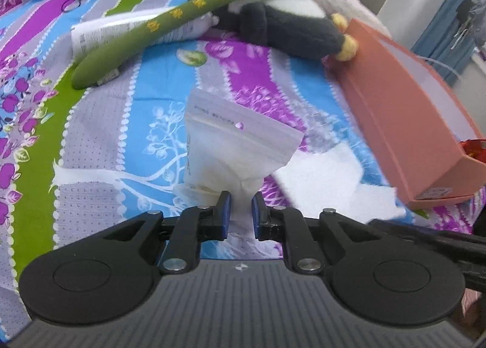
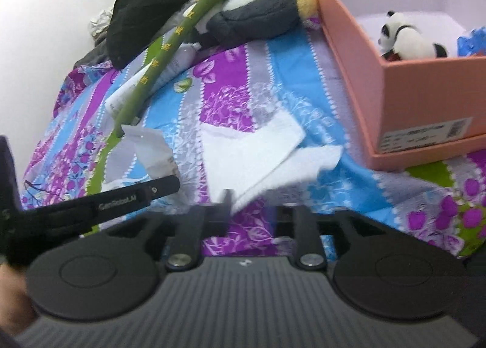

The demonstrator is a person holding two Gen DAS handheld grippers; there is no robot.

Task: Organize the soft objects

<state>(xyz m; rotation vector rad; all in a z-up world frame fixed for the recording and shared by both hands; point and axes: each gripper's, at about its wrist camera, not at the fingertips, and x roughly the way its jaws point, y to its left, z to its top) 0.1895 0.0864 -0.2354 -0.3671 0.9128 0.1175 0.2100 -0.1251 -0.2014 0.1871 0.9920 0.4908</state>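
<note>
You are partway through. One small panda toy [image 2: 407, 38] already sits inside the pink box [image 2: 425, 99]. Still out on the bed [image 1: 152, 99] are the long green plush [image 1: 188, 11], the grey and white plush [image 1: 282, 23] under it at about 12 o'clock, and the white cloth [image 2: 258, 150] in the middle.

Your left claw [image 1: 241, 205] is clenched on the bottom of a clear zip bag [image 1: 237, 141] with something soft and white inside, and holds it up over the bed.

Your right claw [image 2: 252, 214] is released, with nothing between its fingers; the white cloth lies just past them.

Only the right view looks into the box, at about 2 o'clock, and shows the panda. Only the left view shows the grip on the bag up close.
</note>
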